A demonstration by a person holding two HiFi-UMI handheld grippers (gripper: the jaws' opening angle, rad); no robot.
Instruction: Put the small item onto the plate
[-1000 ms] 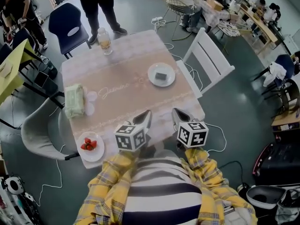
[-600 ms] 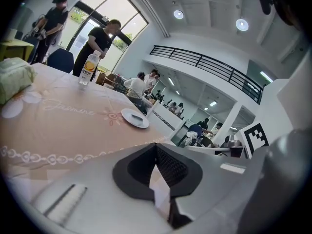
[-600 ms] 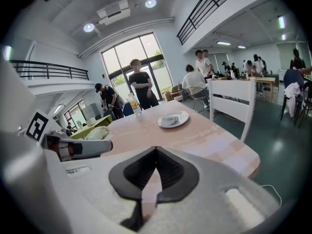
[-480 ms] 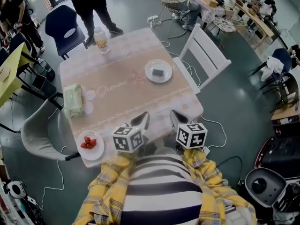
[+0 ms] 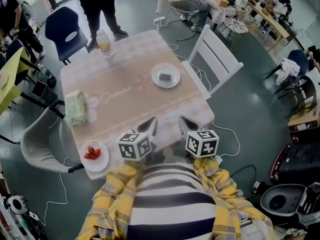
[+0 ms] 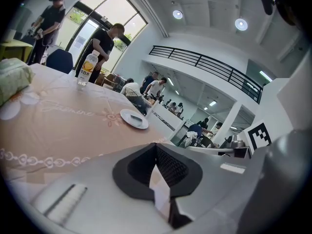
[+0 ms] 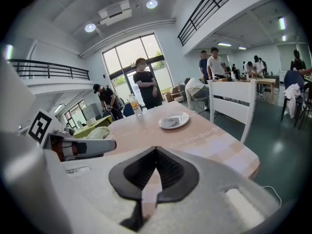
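A white plate stands on the far right part of the table, with a small grey item lying on it. The same plate shows ahead in both gripper views. A second plate with strawberries sits at the near left corner. My left gripper and right gripper hover side by side over the near table edge. Both are shut with nothing between the jaws, far from either plate.
A drink bottle stands at the far left corner and a green tissue pack lies on the left side. A white chair stands at the right, a grey chair at the left. A person stands beyond the table.
Both grippers stay where they were and stay shut. Only the head view drifts a little, so the table sits slightly higher and further left in the picture.
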